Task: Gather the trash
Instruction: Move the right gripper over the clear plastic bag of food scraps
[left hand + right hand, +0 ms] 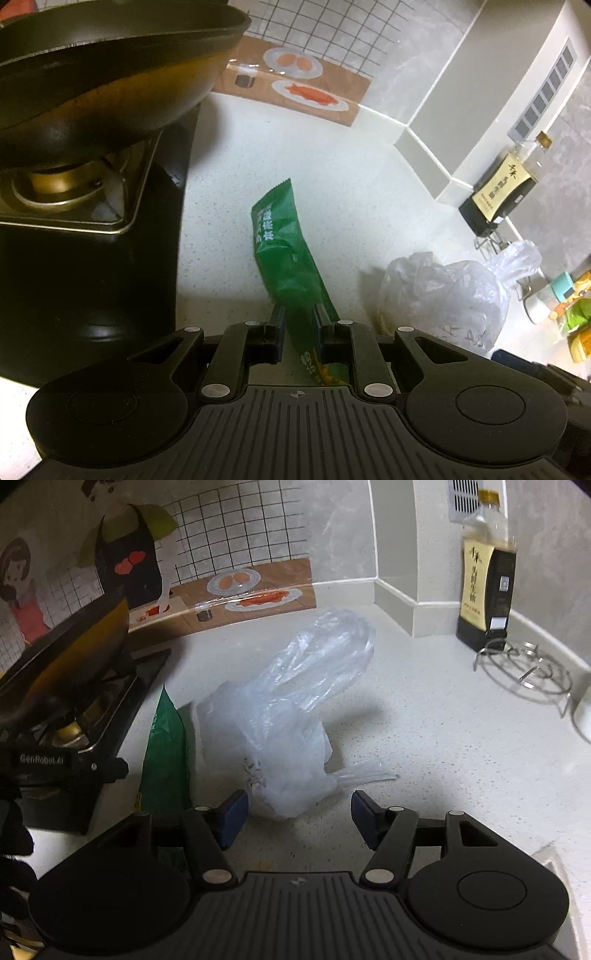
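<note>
A green snack wrapper (282, 240) stands up off the white counter, its lower end pinched between the pads of my left gripper (299, 314), which is shut on it. In the right wrist view the same wrapper (164, 753) shows at the left, edge on. A crumpled clear plastic bag (291, 709) sits on the counter just ahead of my right gripper (295, 816). Its blue pads (232, 816) stand wide apart and the bag's lower edge lies just in front of the gap, untouched. The bag (443, 295) also appears right of the wrapper in the left wrist view.
A black wok (103, 70) rests on a gas stove (74, 206) at the left. A soy sauce bottle (485, 576) and a wire trivet (524, 668) stand at the back right by the wall. Small jars (569, 306) sit at the far right.
</note>
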Tool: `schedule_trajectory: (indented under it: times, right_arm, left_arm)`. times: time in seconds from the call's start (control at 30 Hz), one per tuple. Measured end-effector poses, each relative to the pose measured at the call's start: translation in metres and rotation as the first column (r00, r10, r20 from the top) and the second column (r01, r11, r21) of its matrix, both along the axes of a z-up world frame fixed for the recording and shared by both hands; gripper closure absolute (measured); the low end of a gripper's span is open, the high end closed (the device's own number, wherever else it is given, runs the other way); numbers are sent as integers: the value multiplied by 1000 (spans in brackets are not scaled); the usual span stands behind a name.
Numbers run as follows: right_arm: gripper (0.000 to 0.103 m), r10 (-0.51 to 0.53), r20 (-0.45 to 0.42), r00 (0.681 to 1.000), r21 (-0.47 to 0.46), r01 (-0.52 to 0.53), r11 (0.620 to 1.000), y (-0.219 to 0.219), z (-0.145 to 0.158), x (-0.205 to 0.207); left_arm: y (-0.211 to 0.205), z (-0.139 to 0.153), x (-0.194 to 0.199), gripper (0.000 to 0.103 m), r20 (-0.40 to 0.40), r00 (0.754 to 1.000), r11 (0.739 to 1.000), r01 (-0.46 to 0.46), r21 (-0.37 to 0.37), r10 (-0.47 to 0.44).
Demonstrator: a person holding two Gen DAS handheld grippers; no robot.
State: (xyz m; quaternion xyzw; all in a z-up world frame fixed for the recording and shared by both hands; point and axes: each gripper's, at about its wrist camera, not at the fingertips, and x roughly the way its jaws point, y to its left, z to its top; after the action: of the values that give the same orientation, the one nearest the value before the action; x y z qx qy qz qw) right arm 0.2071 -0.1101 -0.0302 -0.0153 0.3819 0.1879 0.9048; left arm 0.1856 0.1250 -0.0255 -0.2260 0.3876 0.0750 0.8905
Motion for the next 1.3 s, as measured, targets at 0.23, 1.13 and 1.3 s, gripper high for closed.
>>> schedule_trajectory:
  times: [0.23, 1.13, 1.3]
  right_arm:
    - [36, 56, -58, 997, -86, -61, 994, 20, -12, -13]
    - [25, -46, 23, 999, -155, 49, 987, 52, -10, 59]
    - [24, -110, -65, 992, -94, 103, 990, 44, -33, 72]
  left_arm:
    - [1, -6, 8, 84, 20, 998, 998, 57, -41, -56]
    - [10, 0, 7, 84, 73, 979, 981, 185, 62, -190]
    - [-5, -4, 6, 84, 69, 960, 961, 268, 61, -272]
